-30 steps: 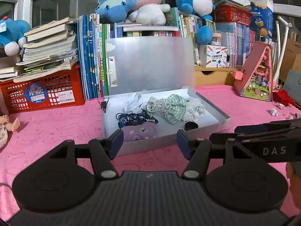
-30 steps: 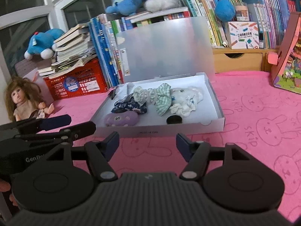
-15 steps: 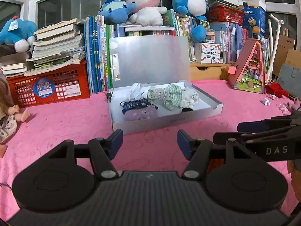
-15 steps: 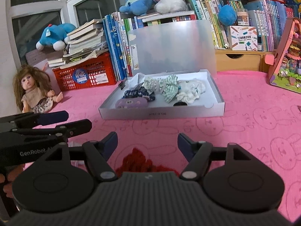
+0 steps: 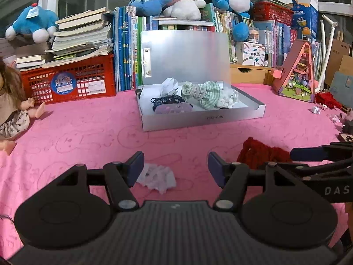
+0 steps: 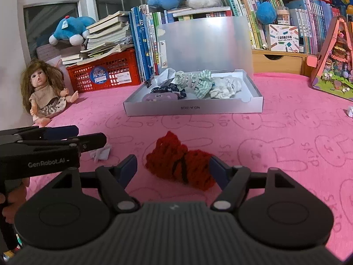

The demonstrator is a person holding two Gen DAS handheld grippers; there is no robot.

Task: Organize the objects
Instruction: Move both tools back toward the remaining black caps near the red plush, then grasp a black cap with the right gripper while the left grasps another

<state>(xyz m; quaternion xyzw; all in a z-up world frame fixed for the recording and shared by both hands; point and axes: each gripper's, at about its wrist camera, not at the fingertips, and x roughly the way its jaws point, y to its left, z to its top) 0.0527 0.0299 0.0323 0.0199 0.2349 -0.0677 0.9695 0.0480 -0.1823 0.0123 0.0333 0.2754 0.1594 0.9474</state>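
Observation:
An open silver box [image 5: 220, 117] [image 6: 194, 110] sits on the pink cloth with its lid up; inside lie scrunchies, a purple pouch [image 5: 172, 108] and crumpled paper. My left gripper [image 5: 176, 167] is open and empty, just above a white crumpled cloth [image 5: 157, 177] [image 6: 101, 153]. My right gripper [image 6: 173, 167] is open, its fingers on either side of a red knitted item [image 6: 178, 163] [image 5: 260, 152] lying on the cloth. Each gripper shows at the edge of the other's view.
A doll [image 6: 44, 90] sits at the left. A red crate [image 5: 68, 81] with stacked books, upright books and plush toys line the back. A pink toy house [image 5: 297, 77] and paper scraps [image 5: 315, 110] lie at the right.
Both grippers have pulled back from the box toward the near edge. The red knitted item and the white cloth have come into view between their fingers.

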